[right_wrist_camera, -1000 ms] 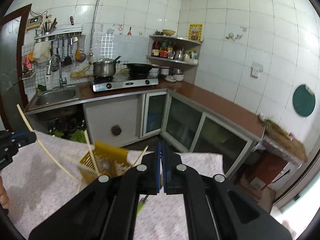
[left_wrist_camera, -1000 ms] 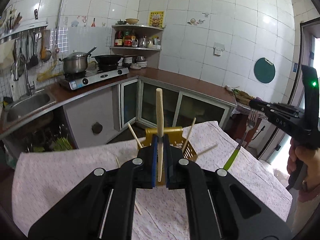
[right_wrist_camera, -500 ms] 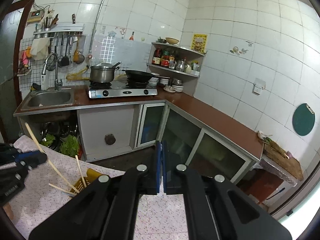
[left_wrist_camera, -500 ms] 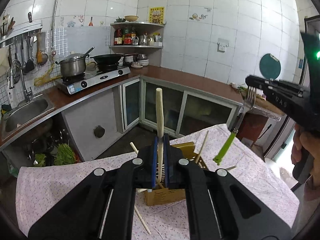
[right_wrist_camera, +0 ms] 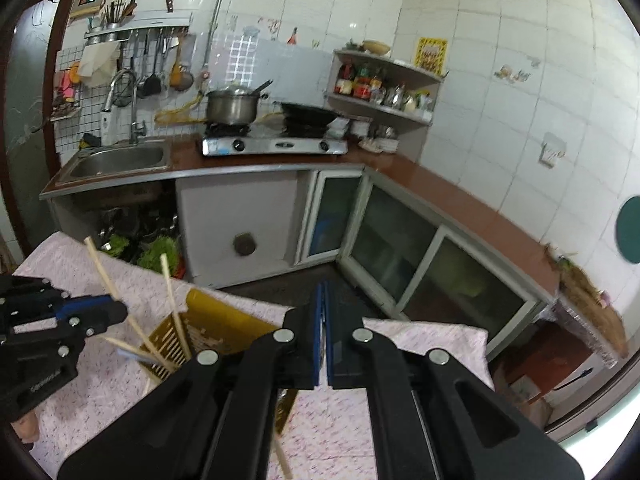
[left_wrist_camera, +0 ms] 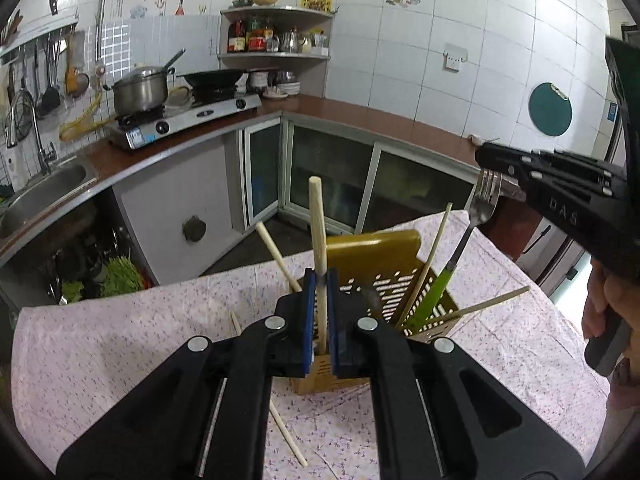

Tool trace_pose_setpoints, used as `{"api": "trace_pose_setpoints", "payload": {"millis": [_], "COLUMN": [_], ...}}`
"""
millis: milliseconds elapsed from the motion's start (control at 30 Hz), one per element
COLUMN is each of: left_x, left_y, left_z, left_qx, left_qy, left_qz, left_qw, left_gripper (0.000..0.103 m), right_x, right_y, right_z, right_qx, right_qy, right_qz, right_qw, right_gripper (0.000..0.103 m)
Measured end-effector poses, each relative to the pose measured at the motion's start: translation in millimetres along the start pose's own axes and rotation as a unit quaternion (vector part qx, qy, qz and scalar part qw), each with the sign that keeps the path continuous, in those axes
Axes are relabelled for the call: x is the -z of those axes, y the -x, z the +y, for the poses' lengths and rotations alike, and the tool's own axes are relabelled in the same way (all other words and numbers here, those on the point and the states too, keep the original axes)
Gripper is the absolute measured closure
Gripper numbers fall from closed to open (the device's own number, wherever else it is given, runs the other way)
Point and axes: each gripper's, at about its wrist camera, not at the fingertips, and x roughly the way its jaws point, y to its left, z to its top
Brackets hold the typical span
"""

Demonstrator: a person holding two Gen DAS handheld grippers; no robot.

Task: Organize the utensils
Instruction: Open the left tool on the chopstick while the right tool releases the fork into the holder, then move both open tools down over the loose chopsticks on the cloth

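A yellow slotted utensil holder (left_wrist_camera: 384, 276) stands on the cloth-covered table (left_wrist_camera: 120, 340), with several chopsticks leaning in it. My left gripper (left_wrist_camera: 320, 320) is shut on an upright wooden chopstick (left_wrist_camera: 317, 232) just above the holder's near side. My right gripper (left_wrist_camera: 492, 174) is shut on the tines of a green-handled fork (left_wrist_camera: 448, 268), whose handle reaches down into the holder. In the right wrist view the right gripper (right_wrist_camera: 323, 344) is shut above the holder (right_wrist_camera: 224, 320); the fork is hidden there. The left gripper (right_wrist_camera: 116, 312) shows at the left.
A loose chopstick (left_wrist_camera: 286, 436) lies on the cloth near the holder. Behind the table are a kitchen counter (left_wrist_camera: 360, 116), a sink (right_wrist_camera: 116, 160), a stove with a pot (left_wrist_camera: 140, 92) and a wok, and a corner shelf (left_wrist_camera: 276, 44).
Both grippers have come down closer to the holder. The fork's handle has moved from beside the holder into it. The left chopstick now hangs over the holder's near side.
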Motion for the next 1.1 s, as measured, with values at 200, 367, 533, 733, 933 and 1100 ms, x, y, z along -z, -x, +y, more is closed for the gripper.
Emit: {"api": "trace_pose_setpoints", "payload": {"millis": [200, 367, 533, 733, 933, 1100], "left_x": [10.4, 15.0, 16.1, 15.8, 33.9, 62.6], "left_y": [-11.8, -8.1, 12.7, 47.8, 84.0, 96.7], "left_z": [8.3, 17.1, 22.2, 31.6, 58.0, 77.7], "left_qx": [0.006, 0.009, 0.006, -0.005, -0.04, -0.074], "left_qy": [0.024, 0.046, 0.059, 0.074, 0.093, 0.105], "left_qz": [0.009, 0.011, -0.002, -0.023, -0.036, -0.029], "left_qw": [0.9996, 0.9989, 0.9982, 0.997, 0.9942, 0.9912], "left_gripper": [0.098, 0.096, 0.061, 0.041, 0.02, 0.008], "right_x": [23.1, 30.1, 27.0, 35.8, 68.5, 106.4], "right_y": [-16.4, -16.9, -3.0, 22.8, 41.9, 45.7], "right_z": [4.8, 1.7, -10.7, -36.4, -57.2, -53.8], "right_qx": [-0.033, -0.051, -0.051, -0.016, 0.027, 0.044], "right_qy": [-0.006, -0.029, -0.056, -0.097, -0.133, -0.151], "right_qz": [0.028, 0.04, 0.041, 0.043, 0.05, 0.071], "right_qw": [0.999, 0.997, 0.996, 0.994, 0.99, 0.985], "right_gripper": [0.101, 0.1, 0.1, 0.095, 0.052, 0.047]}}
